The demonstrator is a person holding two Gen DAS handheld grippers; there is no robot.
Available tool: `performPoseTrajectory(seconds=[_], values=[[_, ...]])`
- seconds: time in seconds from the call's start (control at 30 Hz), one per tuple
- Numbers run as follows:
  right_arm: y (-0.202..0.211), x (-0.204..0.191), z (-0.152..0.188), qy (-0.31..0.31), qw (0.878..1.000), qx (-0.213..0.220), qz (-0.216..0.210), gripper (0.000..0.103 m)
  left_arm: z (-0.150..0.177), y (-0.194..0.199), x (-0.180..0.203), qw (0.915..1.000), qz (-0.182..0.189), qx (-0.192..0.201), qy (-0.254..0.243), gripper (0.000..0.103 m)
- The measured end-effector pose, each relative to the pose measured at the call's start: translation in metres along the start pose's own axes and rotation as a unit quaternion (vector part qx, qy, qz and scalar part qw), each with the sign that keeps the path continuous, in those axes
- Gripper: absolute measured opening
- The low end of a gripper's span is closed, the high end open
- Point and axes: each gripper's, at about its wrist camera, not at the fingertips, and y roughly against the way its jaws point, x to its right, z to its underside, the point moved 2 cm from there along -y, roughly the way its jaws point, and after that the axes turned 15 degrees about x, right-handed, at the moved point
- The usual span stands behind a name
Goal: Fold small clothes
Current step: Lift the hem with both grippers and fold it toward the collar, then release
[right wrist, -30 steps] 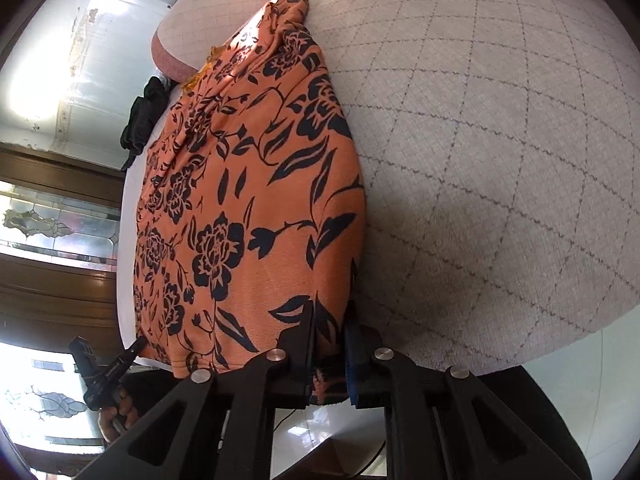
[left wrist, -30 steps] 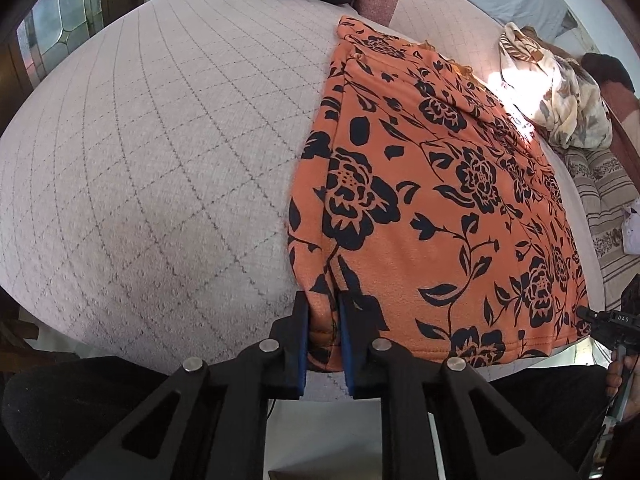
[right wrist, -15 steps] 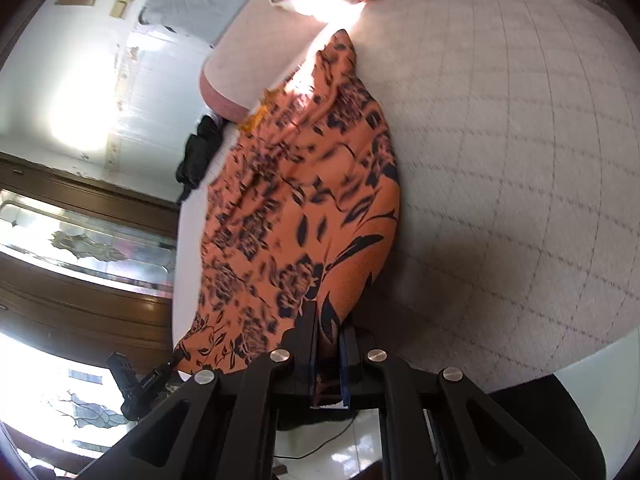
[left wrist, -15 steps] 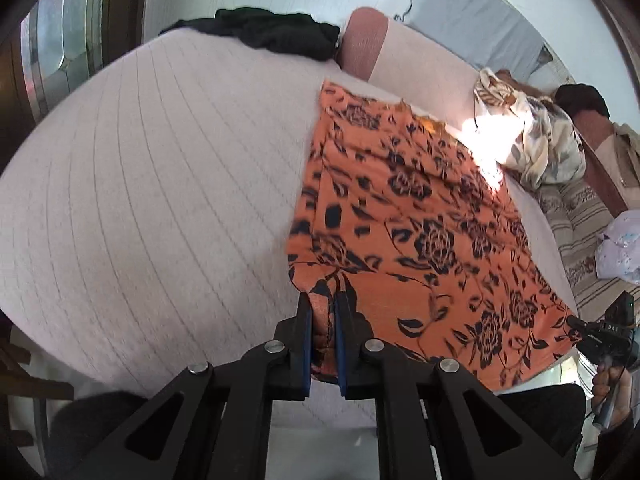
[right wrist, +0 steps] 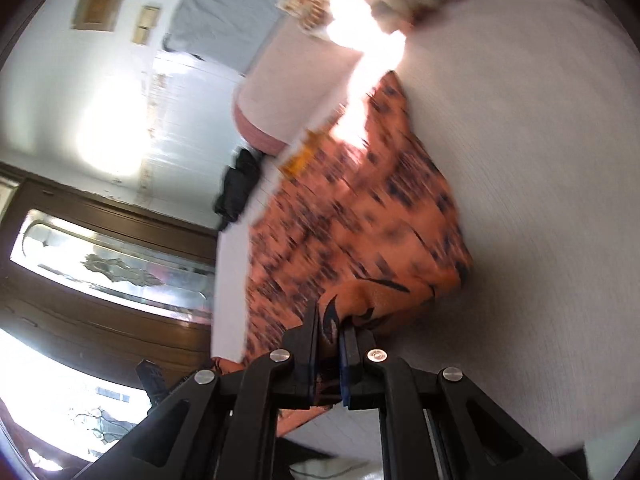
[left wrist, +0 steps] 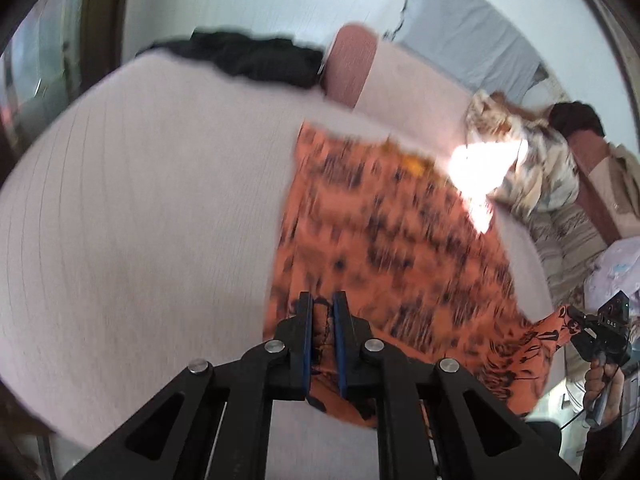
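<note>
An orange garment with a black flower print (left wrist: 392, 248) lies on the pale quilted bed (left wrist: 140, 208); it also shows in the right wrist view (right wrist: 360, 220). My left gripper (left wrist: 321, 312) is shut on its near left corner, lifted off the bed. My right gripper (right wrist: 330, 328) is shut on its near right corner, also lifted; it shows at the far right of the left wrist view (left wrist: 576, 320). The near hem hangs between the two grippers. Both views are blurred by motion.
A black garment (left wrist: 248, 56) lies at the bed's far edge beside a pink bolster (left wrist: 352, 64). A pale patterned heap of cloth (left wrist: 532, 168) lies at the far right. A wooden door with glass (right wrist: 100, 256) stands to the left of the bed.
Both grippers have risen and moved forward over the bed, lifting the near hem of the orange garment off the surface. Both stay shut on their corners.
</note>
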Motion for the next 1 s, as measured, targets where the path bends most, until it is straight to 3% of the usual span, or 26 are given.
performPoseTrajectory(seconds=[0.03, 0.13, 0.23, 0.27, 0.3, 0.33, 0.4, 0.47, 0.5, 0.53, 0.57, 0.6, 0.63, 0.7, 0.83, 1.0], values=[[-0.007, -0.011, -0.017, 0.007, 1.000, 0.014, -0.011, 0.009, -0.025, -0.009, 0.005, 0.9997, 0.001, 0.023, -0.011, 0.000], [-0.040, -0.039, -0.082, 0.034, 0.997, 0.067, -0.028, 0.009, -0.091, -0.046, 0.014, 0.9966, -0.010, 0.079, -0.024, 0.000], [-0.095, -0.037, -0.130, 0.017, 0.995, 0.095, -0.018, 0.011, -0.131, -0.111, 0.014, 0.9929, -0.034, 0.111, -0.022, 0.000], [-0.117, -0.029, -0.141, 0.022, 0.994, 0.108, 0.000, 0.012, -0.137, -0.135, 0.012, 0.9917, -0.049, 0.115, -0.032, 0.000], [-0.137, -0.016, -0.147, 0.021, 0.994, 0.109, 0.022, 0.012, -0.140, -0.164, 0.006, 0.9926, -0.078, 0.089, -0.028, 0.000], [-0.159, 0.007, -0.152, 0.002, 0.994, 0.097, 0.053, 0.013, -0.139, -0.181, -0.003, 0.9943, -0.092, 0.054, -0.012, 0.000], [-0.178, 0.048, -0.137, -0.042, 0.990, 0.081, 0.110, 0.015, -0.130, -0.182, -0.018, 0.9971, -0.057, 0.037, 0.034, 0.002], [-0.187, 0.057, -0.118, -0.015, 0.993, 0.055, 0.104, 0.017, -0.114, -0.164, -0.026, 0.9971, -0.064, 0.041, 0.003, 0.030], [-0.186, 0.060, -0.111, -0.002, 0.993, 0.051, 0.106, 0.027, -0.106, -0.154, -0.029, 0.9967, -0.071, 0.039, -0.012, 0.055], [-0.180, 0.061, -0.107, -0.001, 0.993, 0.055, 0.103, 0.036, -0.094, -0.140, -0.032, 0.9963, -0.075, 0.039, -0.014, 0.070], [-0.172, 0.062, -0.105, -0.001, 0.993, 0.064, 0.096, 0.043, -0.083, -0.128, -0.034, 0.9967, -0.070, 0.039, -0.014, 0.071], [-0.163, 0.060, -0.108, 0.000, 0.993, 0.077, 0.092, 0.069, -0.074, -0.118, -0.032, 0.9975, -0.058, 0.036, -0.014, 0.072], [-0.153, 0.057, -0.108, 0.007, 0.991, 0.092, 0.095, 0.084, -0.062, -0.111, -0.024, 0.9983, -0.047, 0.028, -0.019, 0.072], [-0.139, 0.049, -0.109, 0.033, 0.988, 0.110, 0.105, 0.085, -0.042, -0.099, -0.008, 0.9991, -0.018, 0.017, -0.034, 0.074], [-0.129, 0.048, -0.110, 0.041, 0.990, 0.089, 0.106, 0.085, -0.012, -0.105, 0.018, 0.9995, 0.025, -0.012, -0.017, 0.074], [-0.124, 0.059, -0.081, 0.079, 0.987, 0.052, 0.126, 0.085, -0.007, -0.117, 0.019, 0.9994, -0.003, 0.001, -0.034, 0.074]])
